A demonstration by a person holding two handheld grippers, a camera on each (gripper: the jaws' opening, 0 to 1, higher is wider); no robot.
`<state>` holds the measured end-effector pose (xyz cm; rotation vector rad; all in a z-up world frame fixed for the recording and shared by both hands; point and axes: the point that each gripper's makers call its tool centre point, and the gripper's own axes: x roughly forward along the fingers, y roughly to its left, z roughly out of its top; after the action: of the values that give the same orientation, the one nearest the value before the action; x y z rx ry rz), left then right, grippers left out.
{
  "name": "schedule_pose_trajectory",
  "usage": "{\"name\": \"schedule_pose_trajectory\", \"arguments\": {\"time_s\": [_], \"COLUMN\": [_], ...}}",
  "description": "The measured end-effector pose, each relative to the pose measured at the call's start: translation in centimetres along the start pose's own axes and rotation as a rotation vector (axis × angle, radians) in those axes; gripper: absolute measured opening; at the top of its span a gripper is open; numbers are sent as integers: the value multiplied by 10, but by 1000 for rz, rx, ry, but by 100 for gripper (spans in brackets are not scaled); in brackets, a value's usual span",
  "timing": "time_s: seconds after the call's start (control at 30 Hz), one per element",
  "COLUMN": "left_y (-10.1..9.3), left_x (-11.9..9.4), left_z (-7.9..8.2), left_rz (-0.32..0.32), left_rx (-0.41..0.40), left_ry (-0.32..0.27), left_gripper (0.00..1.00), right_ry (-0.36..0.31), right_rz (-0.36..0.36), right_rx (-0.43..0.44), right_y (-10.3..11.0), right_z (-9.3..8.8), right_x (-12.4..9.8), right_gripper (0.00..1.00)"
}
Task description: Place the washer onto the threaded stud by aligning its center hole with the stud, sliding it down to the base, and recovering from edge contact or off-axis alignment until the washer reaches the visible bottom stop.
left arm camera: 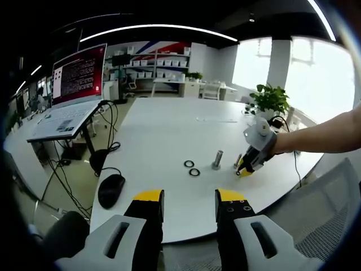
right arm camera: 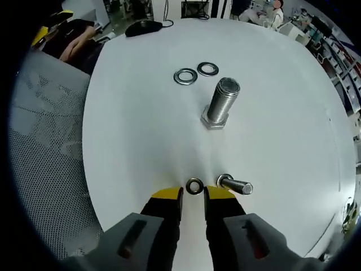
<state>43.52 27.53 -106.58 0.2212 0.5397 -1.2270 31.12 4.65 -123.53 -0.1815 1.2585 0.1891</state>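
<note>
Bench (right arm camera: 141,130): smooth matt white top. Stud (right arm camera: 221,103): bright shiny metal, ribbed thread. Washers (right arm camera: 185,76): polished metal, small washer (right arm camera: 194,186) too. Right tool (right arm camera: 193,203): matt black plastic, yellow tips. Chair (right arm camera: 45,164): grey woven mesh. Mouse (left arm camera: 111,190): glossy black plastic.

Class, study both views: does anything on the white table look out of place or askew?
Yes. A small bolt lies on its side beside the right gripper, while the large threaded stud stands upright on its hex head. A small washer lies flat just ahead of the jaws, apart from the two washers beyond the stud.
</note>
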Motion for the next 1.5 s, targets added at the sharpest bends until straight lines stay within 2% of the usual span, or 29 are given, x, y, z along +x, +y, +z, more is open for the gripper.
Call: {"name": "schedule_pose_trajectory", "arguments": {"time_s": [0.2, 0.4, 0.47, 0.67, 0.87, 1.1, 1.33, 1.5], "left_y": [0, 1, 0, 1, 0, -2, 0, -1], "left_x": [0, 0, 0, 0, 0, 0, 0, 1], "left_z": [0, 1, 1, 1, 0, 0, -1, -2], "left_rz": [0, 1, 0, 0, -3, -4, -6, -8], "left_rx": [0, -2, -2, -1, 1, 2, 5, 8], "left_ry": [-1, -5, -5, -6, -4, 0, 6, 10], "left_gripper": [34, 34, 34, 34, 34, 34, 34, 34], "right_ry": [1, -6, -5, -16, -21, -40, -89, -119], "right_rz": [0, -8, -9, -21, -22, -24, -39, -55], "right_rx": [13, 33, 37, 53, 64, 85, 94, 99], "right_y": [-5, 0, -7, -1, -6, -4, -14, -14], "right_z": [2, 2, 3, 1, -1, -3, 5, 8], "right_x": [6, 1, 8, 1, 5, -6, -19, -35], "right_gripper": [17, 16, 16, 15, 15, 15, 15, 15]}}
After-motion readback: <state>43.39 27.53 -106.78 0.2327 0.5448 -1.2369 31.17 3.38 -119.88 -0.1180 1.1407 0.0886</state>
